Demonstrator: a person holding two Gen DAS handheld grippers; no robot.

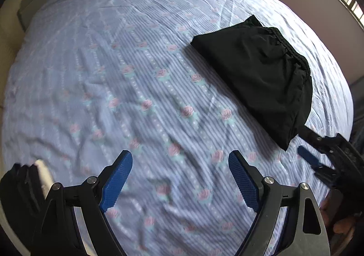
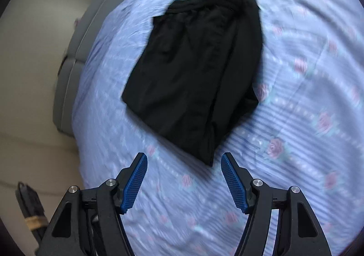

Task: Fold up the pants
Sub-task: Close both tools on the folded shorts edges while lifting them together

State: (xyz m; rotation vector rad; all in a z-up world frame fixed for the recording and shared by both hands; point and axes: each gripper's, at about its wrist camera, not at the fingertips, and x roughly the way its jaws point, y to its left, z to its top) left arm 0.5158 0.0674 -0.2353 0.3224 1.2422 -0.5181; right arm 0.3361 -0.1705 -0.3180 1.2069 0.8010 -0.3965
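While I look along my left side: my left gripper [image 1: 179, 178] hangs over bare bed sheet [image 1: 113, 85], its blue fingers [image 1: 118, 183] spread wide with nothing between them.
Pants, left view: the black pants [image 1: 257, 74] lie up and to the right, well apart from these fingers, folded into a compact bundle with the gathered waistband along the far edge.
Other hand, left view: my right gripper [image 1: 314, 153] shows at the right edge, close beside the bundle's near corner; one blue finger lies low over the sheet, and I cannot tell from here whether it touches the cloth.
Right view, fingers: my right gripper [image 2: 184, 178] is also wide apart and holds nothing; the pads [image 2: 136, 183] frame only sheet.
Right view, pants: the pants [image 2: 195, 69] sit just ahead of the fingers, the near corner pointing between them but not reaching them, layers stacked flat on the bed sheet [image 2: 307, 119].
Why so: both pairs stand off and apart, I judge, because the bundle rests on its own.
Progress: the fold looks essentially done; one thicker edge on the right may want smoothing.
Blur: both views smear slightly, so fine creases are unclear.
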